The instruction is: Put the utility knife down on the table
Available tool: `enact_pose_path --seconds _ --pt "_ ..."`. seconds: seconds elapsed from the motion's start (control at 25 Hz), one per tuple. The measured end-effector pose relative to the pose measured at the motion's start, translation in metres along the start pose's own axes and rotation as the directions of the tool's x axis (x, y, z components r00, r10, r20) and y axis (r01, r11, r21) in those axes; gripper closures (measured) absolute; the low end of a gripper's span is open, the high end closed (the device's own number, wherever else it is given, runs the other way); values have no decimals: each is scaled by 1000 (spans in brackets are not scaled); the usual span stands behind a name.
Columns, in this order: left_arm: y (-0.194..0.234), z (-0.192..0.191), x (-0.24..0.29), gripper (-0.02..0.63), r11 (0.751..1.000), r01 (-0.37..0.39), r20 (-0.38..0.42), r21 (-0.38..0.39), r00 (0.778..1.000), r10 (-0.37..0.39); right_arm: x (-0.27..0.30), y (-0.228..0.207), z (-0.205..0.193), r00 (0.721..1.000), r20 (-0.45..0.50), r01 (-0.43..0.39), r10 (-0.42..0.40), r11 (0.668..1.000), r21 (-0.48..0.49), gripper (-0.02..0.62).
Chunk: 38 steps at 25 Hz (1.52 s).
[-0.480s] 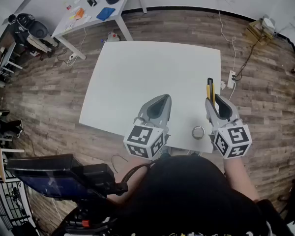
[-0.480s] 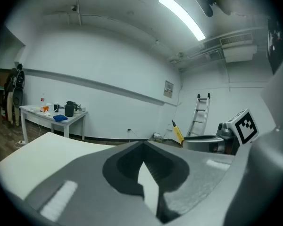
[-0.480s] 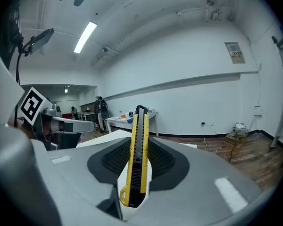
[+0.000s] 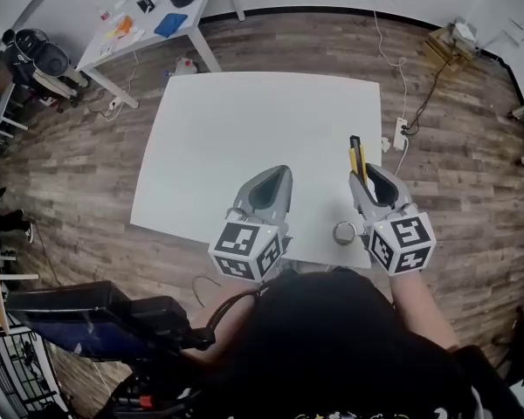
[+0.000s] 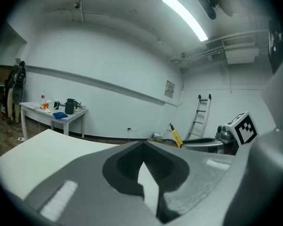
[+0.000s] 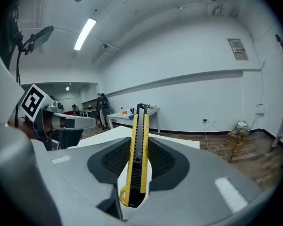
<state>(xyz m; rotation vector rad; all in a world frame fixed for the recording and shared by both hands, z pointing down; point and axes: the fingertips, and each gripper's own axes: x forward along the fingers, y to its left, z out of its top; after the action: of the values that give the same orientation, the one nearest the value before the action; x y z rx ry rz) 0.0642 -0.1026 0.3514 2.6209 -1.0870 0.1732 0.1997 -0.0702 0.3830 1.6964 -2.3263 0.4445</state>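
My right gripper [image 6: 137, 145] is closed on the utility knife [image 6: 138, 164], with the ribbed pads pressing its flat yellow sides near the butt end. The black-and-yellow body runs forward past the jaw tips. In the head view the knife sits over the near right part of the white table [image 4: 244, 129], just beyond a small ring-shaped object [image 4: 344, 232]. My left gripper [image 4: 269, 186] is beside it over the near edge, jaws together at the tips with nothing between them.

I judge the knife light and rigid, with a smooth casing that could pivot in a short grip. The better hold is mid-body across the flat sides. I cannot tell whether the blade is extended.
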Motion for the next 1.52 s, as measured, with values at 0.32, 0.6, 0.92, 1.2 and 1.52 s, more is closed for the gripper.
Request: enact_pose_path --seconds 0.32,0.6,0.92,1.2,1.52 --pt "26 -9 -2 606 997 -61 -9 -46 998 61 49 26 -35 984 -139 -123 111 989 -78 459" --pt "67 -38 -24 606 984 -146 -37 -107 989 143 117 68 -94 932 -301 -247 200 961 -125 459" --pt "109 -66 -49 606 954 -238 -66 -182 971 230 163 101 -148 855 -458 -347 241 924 -162 459" --pt "132 -76 -58 606 940 -270 -79 -207 963 259 188 112 -177 798 -560 -394 222 896 -205 459" --pt "156 -85 -63 606 933 -283 -88 -221 959 270 201 125 -190 756 -619 -436 210 867 -239 459"
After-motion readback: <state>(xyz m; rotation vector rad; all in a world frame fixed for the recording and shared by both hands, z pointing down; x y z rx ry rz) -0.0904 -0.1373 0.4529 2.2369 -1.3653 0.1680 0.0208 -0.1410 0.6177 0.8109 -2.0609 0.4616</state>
